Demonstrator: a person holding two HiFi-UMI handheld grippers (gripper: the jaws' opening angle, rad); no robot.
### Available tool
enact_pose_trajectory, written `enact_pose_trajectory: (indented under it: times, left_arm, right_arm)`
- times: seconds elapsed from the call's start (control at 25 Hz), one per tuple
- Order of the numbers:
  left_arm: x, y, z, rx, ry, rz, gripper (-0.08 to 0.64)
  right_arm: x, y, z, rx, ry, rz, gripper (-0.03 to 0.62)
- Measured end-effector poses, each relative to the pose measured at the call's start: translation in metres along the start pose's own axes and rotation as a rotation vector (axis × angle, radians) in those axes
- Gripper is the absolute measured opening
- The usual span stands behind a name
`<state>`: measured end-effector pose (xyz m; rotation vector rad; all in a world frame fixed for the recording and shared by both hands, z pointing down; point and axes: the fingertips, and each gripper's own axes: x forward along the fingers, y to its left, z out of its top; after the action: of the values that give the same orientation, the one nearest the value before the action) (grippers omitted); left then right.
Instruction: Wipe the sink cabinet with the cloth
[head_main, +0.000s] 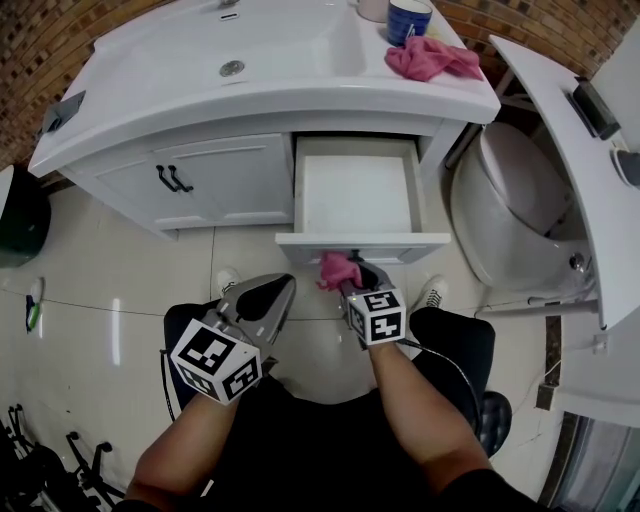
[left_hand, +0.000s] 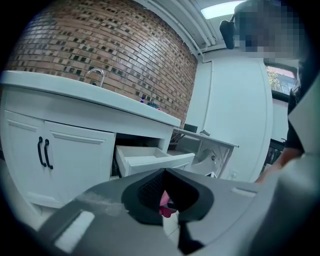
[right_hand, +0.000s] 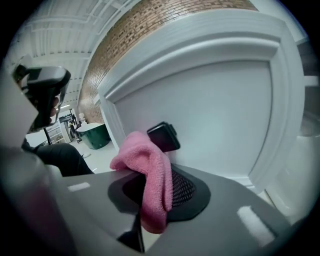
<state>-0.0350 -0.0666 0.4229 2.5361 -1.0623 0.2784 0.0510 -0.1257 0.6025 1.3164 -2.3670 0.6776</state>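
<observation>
The sink cabinet (head_main: 215, 185) stands white against a brick wall, with 2 closed doors (head_main: 235, 178) on its left half bearing 2 black handles (head_main: 172, 179). On its right half 1 drawer (head_main: 302, 190) is pulled fully out, and its white inside holds nothing.

The right gripper (head_main: 358, 276) is clamped on a pink cloth (head_main: 338, 270), which bunches between its jaws and droops over one of them. The cloth presses against the outer face of the drawer front, near the middle of its lower edge. In the right gripper view a small black pull (right_hand: 162, 136) sits on that white panel, touching the top of the cloth.

The left gripper (head_main: 285, 285) hangs just left of the cloth, below the drawer's front left corner. Its jaws are drawn together on nothing, leaving only a thin slit through which a bit of pink shows.

On the countertop (head_main: 300, 85), the basin (head_main: 190, 45) is empty, with its drain (head_main: 232, 68) showing. At the countertop's back right corner stands a blue mug (head_main: 410, 18); whether it holds anything cannot be told. A second pink cloth (head_main: 432, 58) lies crumpled just in front of the mug, at the right edge.

A white toilet (head_main: 505, 215) stands to the right of the cabinet, and a dark green bin (head_main: 18, 215) to its left.
</observation>
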Motion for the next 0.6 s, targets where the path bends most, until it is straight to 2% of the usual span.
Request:
enact_pose_trajectory:
  times: [0.28,0.6]
  left_arm:
    - [0.012,-0.018,0.003,0.008,0.0,-0.04,0.006]
    - [0.02,-0.02,0.002,-0.001,0.006,-0.038,0.006]
  right_arm:
    - [-0.023,-0.033,-0.005,0.009,0.001,-0.058,0.078]
    - [-0.062,-0.102,-0.003,0.132,-0.054,-0.194,0.078]
